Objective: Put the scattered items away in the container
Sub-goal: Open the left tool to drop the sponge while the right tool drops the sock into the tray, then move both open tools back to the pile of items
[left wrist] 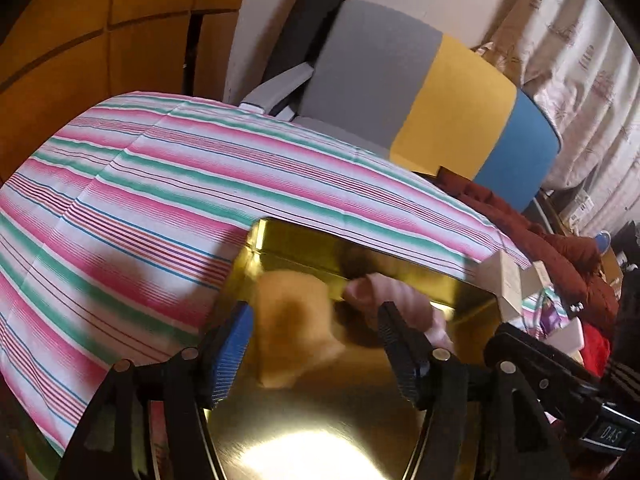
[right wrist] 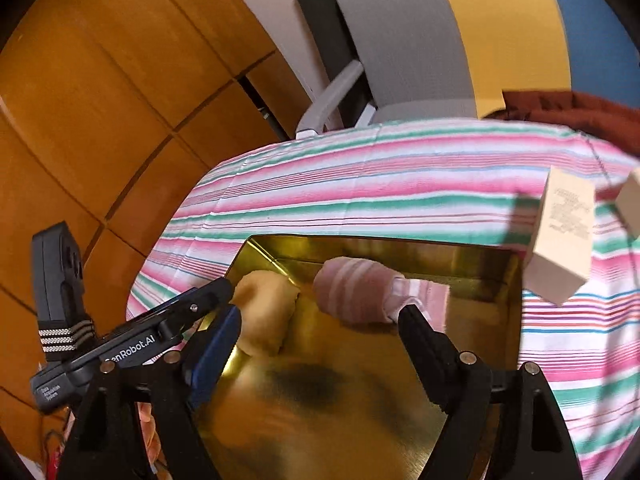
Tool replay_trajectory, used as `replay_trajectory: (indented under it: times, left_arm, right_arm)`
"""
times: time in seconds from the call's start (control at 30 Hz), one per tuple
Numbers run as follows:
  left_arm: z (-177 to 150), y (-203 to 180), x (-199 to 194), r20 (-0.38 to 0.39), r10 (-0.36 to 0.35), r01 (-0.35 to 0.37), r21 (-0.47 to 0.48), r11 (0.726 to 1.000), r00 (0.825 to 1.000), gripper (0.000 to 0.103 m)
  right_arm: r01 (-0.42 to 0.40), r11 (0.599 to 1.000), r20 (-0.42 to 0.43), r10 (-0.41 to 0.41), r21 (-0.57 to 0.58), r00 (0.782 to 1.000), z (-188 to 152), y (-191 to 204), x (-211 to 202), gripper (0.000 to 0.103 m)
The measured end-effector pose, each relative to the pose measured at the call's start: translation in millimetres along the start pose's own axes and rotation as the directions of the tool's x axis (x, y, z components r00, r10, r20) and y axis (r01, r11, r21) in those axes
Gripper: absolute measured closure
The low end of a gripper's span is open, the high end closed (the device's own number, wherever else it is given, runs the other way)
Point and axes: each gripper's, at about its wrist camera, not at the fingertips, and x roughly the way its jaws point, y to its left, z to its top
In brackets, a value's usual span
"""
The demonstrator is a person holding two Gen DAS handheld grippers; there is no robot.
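A gold metal tin (left wrist: 320, 436) (right wrist: 360, 392) lies open on the striped tablecloth. Inside it are a rolled tan sock (left wrist: 288, 328) (right wrist: 266, 308) and a rolled pink striped sock (left wrist: 396, 300) (right wrist: 360, 292), side by side near the far wall. My left gripper (left wrist: 316, 344) is open above the tin, with the tan sock between its fingers but not clamped. My right gripper (right wrist: 320, 340) is open and empty over the tin, just in front of both socks. The left gripper's body (right wrist: 132, 344) shows at the left of the right wrist view.
A small cream box (right wrist: 560, 240) (left wrist: 508, 280) stands on the striped tablecloth (left wrist: 140, 200) (right wrist: 360, 184) right of the tin, a second one (right wrist: 630, 204) beside it. A chair (left wrist: 380, 80) and red clothing (left wrist: 560, 248) lie beyond the table's far edge. Wooden panels (right wrist: 100, 100) are at left.
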Motion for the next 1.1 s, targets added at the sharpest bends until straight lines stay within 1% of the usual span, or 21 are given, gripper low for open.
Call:
replay_trajectory:
  times: [0.1,0.17,0.27,0.5,0.63,0.77,0.83,0.87,0.9,0.93,1.0,1.03,1.1]
  left_arm:
    - [-11.8,-13.9,-6.8,0.004,-0.024,0.024,0.029,0.999,1.000,0.038]
    - [-19.5,-25.1,-10.4,-0.004,-0.048,0.048,0.046,0.998,0.999,0.038]
    - [-32.0,-41.7,-13.8,-0.021,-0.086,0.087,0.069,0.994,0.996,0.037]
    - [-61.9,-87.0,-15.5,-0.072,-0.158,0.166,0.134,0.977,0.985,0.037]
    - [-78.9,-115.3,-16.0,-0.104,-0.198,0.213,0.163,0.963,0.975,0.037]
    - [-92.8,-142.8,-18.8,-0.122,-0.229,0.251,0.207,0.946,0.966,0.037]
    - [-98.7,-156.5,-20.7,-0.130,-0.239,0.264,0.229,0.937,0.962,0.037]
    - [-101.5,-163.5,-20.9,-0.136,-0.249,0.276,0.242,0.930,0.959,0.037]
    - [-103.8,-169.1,-21.7,-0.141,-0.254,0.283,0.251,0.926,0.957,0.037]
    - [-106.4,-175.7,-22.1,-0.147,-0.256,0.287,0.262,0.921,0.955,0.037]
    - [-110.8,-185.6,-21.6,-0.157,-0.263,0.298,0.278,0.913,0.952,0.037]
    - [-113.3,-191.5,-20.8,-0.165,-0.266,0.304,0.286,0.908,0.950,0.037]
    - [-117.4,-200.7,-18.3,-0.178,-0.267,0.311,0.297,0.903,0.947,0.037]
  right_arm:
    - [0.008,1.000,0.012,-0.008,-0.025,1.000,-4.8,2.1,-13.5,0.021]
    - [0.037,0.998,0.025,-0.036,-0.052,0.999,-10.5,1.1,-27.4,0.018]
    - [0.074,0.994,0.046,-0.071,-0.074,0.996,-20.6,-6.4,-45.3,0.017]
    - [0.126,0.991,0.056,-0.124,-0.039,0.991,-45.1,-41.5,-79.0,0.017]
    - [0.194,0.981,0.065,-0.192,-0.025,0.979,-62.1,-69.2,-101.7,0.017]
    - [0.280,0.960,0.070,-0.281,0.012,0.957,-76.1,-104.6,-127.4,0.017]
    - [0.331,0.942,0.074,-0.334,0.047,0.940,-85.3,-124.3,-143.0,0.017]
    - [0.368,0.927,0.077,-0.373,0.076,0.925,-90.6,-137.1,-153.1,0.017]
    - [0.391,0.916,0.078,-0.398,0.095,0.914,-93.4,-145.2,-159.8,0.017]
    - [0.426,0.896,0.079,-0.437,0.126,0.896,-96.9,-156.0,-168.2,0.017]
    - [0.502,0.844,0.070,-0.521,0.189,0.850,-103.6,-179.4,-185.3,0.017]
    - [0.543,0.807,0.060,-0.569,0.232,0.820,-106.8,-195.9,-195.5,0.017]
    - [0.571,0.762,0.026,-0.606,0.304,0.795,-112.1,-220.8,-208.1,0.017]
